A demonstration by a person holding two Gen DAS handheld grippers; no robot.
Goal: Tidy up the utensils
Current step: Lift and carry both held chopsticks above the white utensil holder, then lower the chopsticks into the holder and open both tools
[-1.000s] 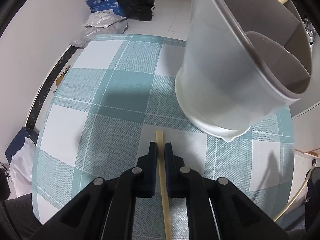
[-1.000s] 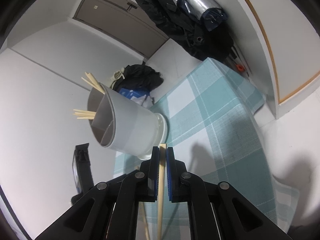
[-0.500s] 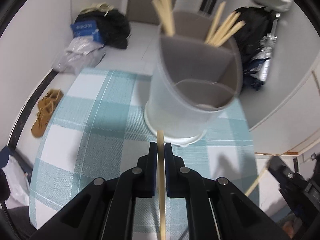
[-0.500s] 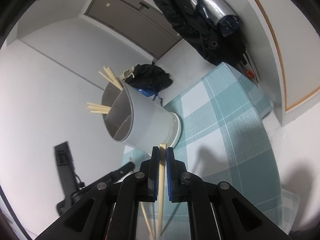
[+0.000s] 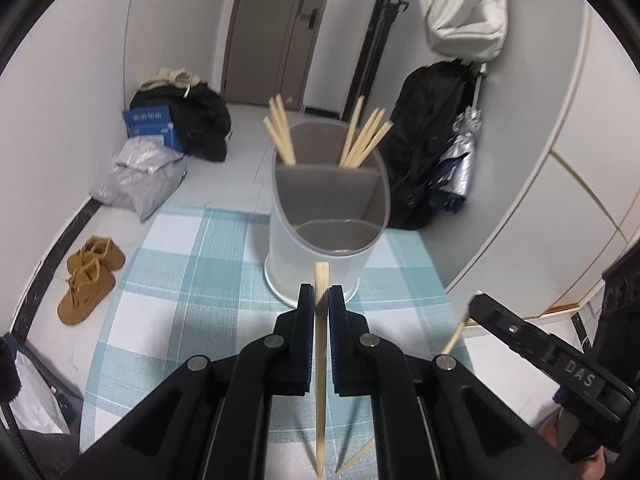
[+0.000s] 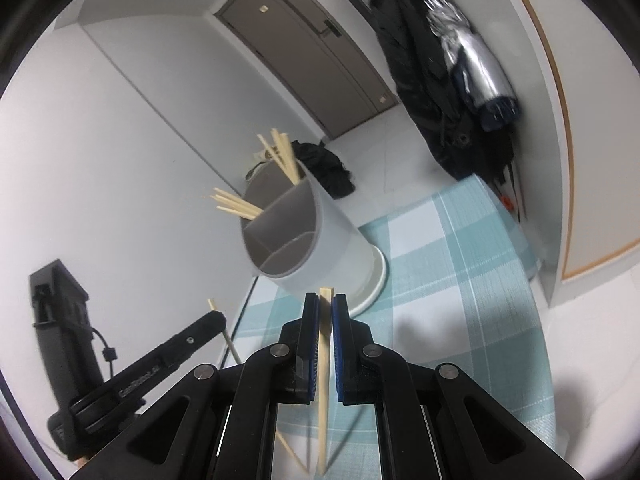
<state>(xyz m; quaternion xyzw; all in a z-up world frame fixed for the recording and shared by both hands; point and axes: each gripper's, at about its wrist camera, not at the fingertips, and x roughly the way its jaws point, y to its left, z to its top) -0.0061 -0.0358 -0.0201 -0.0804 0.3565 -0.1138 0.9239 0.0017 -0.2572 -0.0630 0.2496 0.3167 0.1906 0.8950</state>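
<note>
A grey utensil holder (image 5: 328,216) (image 6: 320,236) with inner dividers stands on the teal plaid tablecloth (image 5: 180,280). Several wooden chopsticks (image 5: 364,136) (image 6: 236,204) stick out of its two back compartments; the front compartment looks empty. My left gripper (image 5: 320,292) is shut on a single chopstick (image 5: 320,380), raised just in front of the holder's base. My right gripper (image 6: 325,300) is shut on another chopstick (image 6: 323,380), beside the holder. Each gripper also shows in the other's view: the right gripper (image 5: 480,304) and the left gripper (image 6: 216,320), both gripping their sticks.
The table ends just behind the holder. On the floor beyond it lie brown shoes (image 5: 88,276), black bags with a blue box (image 5: 180,120) and plastic sacks. A dark coat and a folded umbrella (image 5: 452,160) hang at the right, by a door.
Both grippers have risen and pulled back from the holder, each still gripping its chopstick. The left view has tilted up, so the holder looks smaller and its compartments show; the right gripper has entered it.
</note>
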